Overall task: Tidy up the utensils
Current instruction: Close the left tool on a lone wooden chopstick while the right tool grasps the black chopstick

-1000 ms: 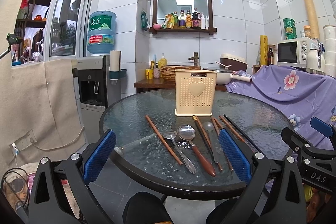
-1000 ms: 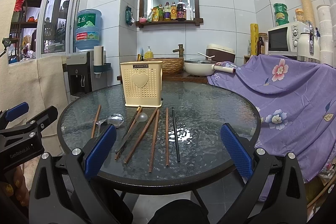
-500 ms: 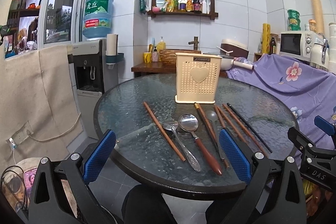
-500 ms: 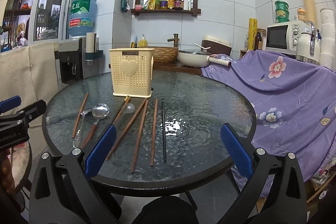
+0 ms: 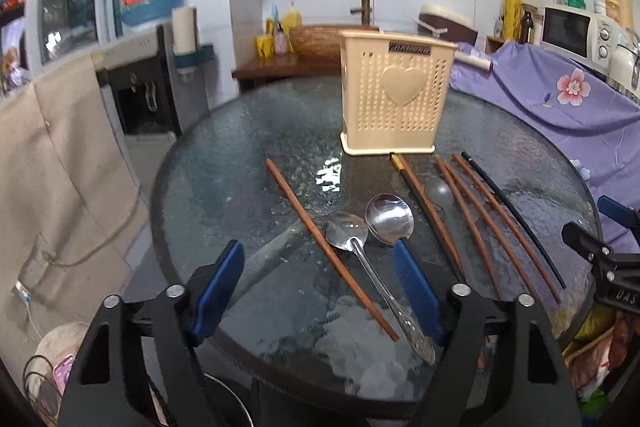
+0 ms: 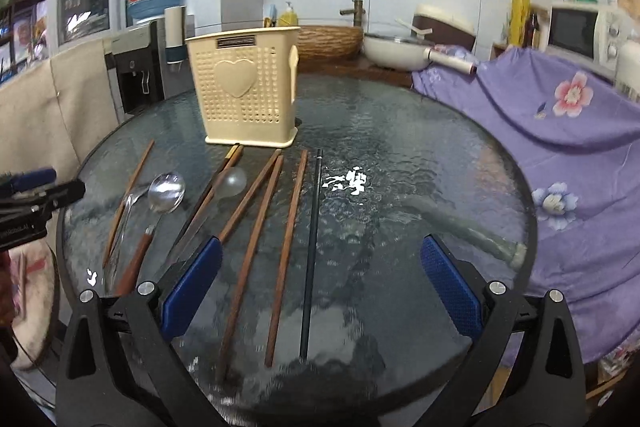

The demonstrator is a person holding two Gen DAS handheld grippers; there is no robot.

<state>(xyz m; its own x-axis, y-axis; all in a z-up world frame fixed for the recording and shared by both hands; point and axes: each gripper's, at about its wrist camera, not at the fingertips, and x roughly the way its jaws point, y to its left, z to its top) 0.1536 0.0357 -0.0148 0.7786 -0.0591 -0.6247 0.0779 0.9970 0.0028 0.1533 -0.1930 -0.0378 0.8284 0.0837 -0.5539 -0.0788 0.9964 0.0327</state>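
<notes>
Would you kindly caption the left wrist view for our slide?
Open left gripper above spoons and chopsticks before a cream holder.

both grippers nearer the table (image 5: 208, 163), left gripper (image 5: 316, 287) narrower

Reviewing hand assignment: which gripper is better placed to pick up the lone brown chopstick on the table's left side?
Left. The left gripper, jaws just narrowing but gripping nothing, already straddles the lone brown chopstick. The right gripper hangs open over the black chopstick.

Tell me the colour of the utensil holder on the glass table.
Cream, perforated, with a raised heart on its front; the utensil holder shows best in the right wrist view.
</notes>
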